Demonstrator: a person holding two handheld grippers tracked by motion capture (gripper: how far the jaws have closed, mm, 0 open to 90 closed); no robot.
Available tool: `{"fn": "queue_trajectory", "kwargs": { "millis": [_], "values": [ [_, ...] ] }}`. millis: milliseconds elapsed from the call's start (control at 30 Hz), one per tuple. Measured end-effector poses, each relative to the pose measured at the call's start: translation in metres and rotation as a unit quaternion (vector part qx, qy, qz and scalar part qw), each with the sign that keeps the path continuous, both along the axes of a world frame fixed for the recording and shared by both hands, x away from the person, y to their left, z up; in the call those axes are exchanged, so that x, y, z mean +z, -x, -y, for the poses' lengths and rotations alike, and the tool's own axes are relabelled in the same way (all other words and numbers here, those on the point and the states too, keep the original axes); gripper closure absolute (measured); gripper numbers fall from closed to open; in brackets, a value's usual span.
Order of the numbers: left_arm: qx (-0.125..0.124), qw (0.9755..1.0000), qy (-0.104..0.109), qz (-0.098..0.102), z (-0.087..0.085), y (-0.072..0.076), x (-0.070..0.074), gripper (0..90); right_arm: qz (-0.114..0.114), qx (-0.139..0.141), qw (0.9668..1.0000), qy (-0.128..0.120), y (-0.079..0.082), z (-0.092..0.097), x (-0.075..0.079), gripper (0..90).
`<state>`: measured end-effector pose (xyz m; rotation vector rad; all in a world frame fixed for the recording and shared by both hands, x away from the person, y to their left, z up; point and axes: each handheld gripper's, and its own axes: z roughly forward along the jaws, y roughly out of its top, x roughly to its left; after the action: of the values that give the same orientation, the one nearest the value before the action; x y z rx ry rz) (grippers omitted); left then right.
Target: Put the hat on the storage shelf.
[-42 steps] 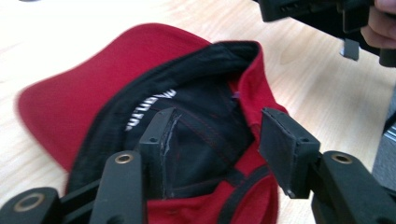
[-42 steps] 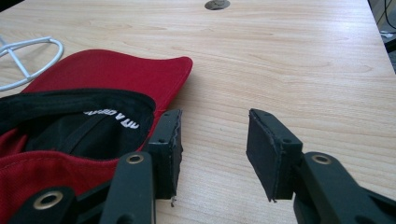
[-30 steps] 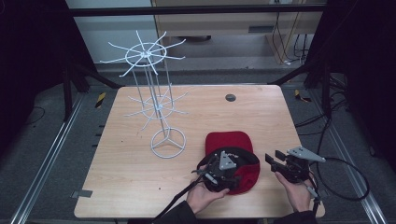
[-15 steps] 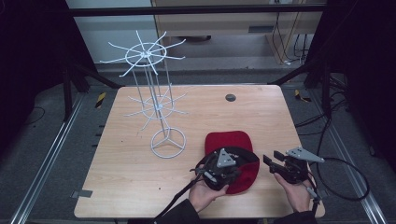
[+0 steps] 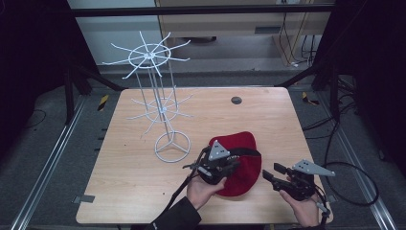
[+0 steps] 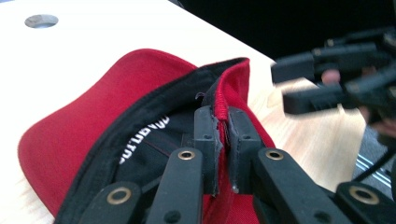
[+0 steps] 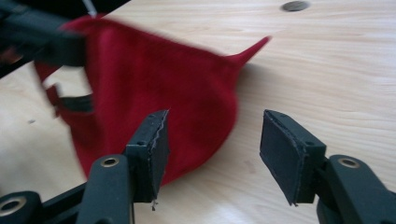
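One soft, light red cap (image 5: 239,160) sits at the bench's (image 5: 143,191) five o'clock, its rim pinched in the left claw (image 6: 223,140); the right claw (image 7: 212,149), opening wide and empty, suits the stiffer brim.

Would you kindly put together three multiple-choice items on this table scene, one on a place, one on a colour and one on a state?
1. Where does the cap lie on the table?
A. Near edge, right of the wire rack's base
B. Far left corner
C. On top of the rack

2. What colour is the cap's outer cloth?
A. Blue
B. Red
C. White

3. How does the left gripper stand?
A. Wide open over bare wood
B. Shut on the rack
C. Shut on the cap's rim

Answers: 1 A, the high view shows it by the hands; 2 B, all views show red; 3 C, its pads pinch the rim.
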<state>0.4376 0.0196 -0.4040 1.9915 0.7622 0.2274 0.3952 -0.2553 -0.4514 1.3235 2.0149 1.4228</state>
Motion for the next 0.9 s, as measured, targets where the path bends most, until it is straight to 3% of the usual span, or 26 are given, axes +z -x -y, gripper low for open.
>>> {"fn": "queue_trajectory", "kwargs": {
  "millis": [200, 567, 600, 667, 700, 733, 800, 900],
  "values": [
    [0.013, 0.9998, 0.009, 0.010, 0.000, -0.007, 0.011, 83.5, -0.010, 0.034, 0.9993, 0.006, 0.001, -0.016, -0.005, 37.8],
    [0.020, 0.9994, 0.023, 0.016, 0.002, -0.011, 0.022, 83.5, -0.016, 0.064, 0.9977, 0.013, -0.005, -0.039, -0.010, 36.1],
    [0.017, 0.9994, 0.024, 0.018, 0.004, -0.011, 0.023, 83.5, -0.021, 0.066, 0.9974, 0.019, -0.007, -0.043, -0.010, 38.6],
    [0.012, 0.9994, 0.022, 0.023, 0.007, -0.009, 0.024, 83.5, -0.029, 0.067, 0.9968, 0.031, -0.011, -0.048, -0.010, 55.3],
    [0.008, 0.9994, 0.021, 0.025, 0.009, -0.008, 0.025, 83.5, -0.032, 0.069, 0.9967, 0.029, -0.013, -0.048, -0.010, 59.4],
    [0.007, 0.9994, 0.021, 0.027, 0.011, -0.007, 0.026, 83.5, -0.039, 0.068, 0.9965, 0.028, -0.015, -0.048, -0.009, 72.2],
    [0.005, 0.9993, 0.022, 0.028, 0.012, -0.006, 0.027, 83.5, -0.044, 0.066, 0.9965, 0.025, -0.017, -0.047, -0.007, 85.6],
    [-0.002, 0.9991, 0.028, 0.032, 0.013, -0.004, 0.030, 83.5, -0.043, 0.055, 0.9973, 0.024, -0.019, -0.043, -0.003, 88.2]
  ]
}}
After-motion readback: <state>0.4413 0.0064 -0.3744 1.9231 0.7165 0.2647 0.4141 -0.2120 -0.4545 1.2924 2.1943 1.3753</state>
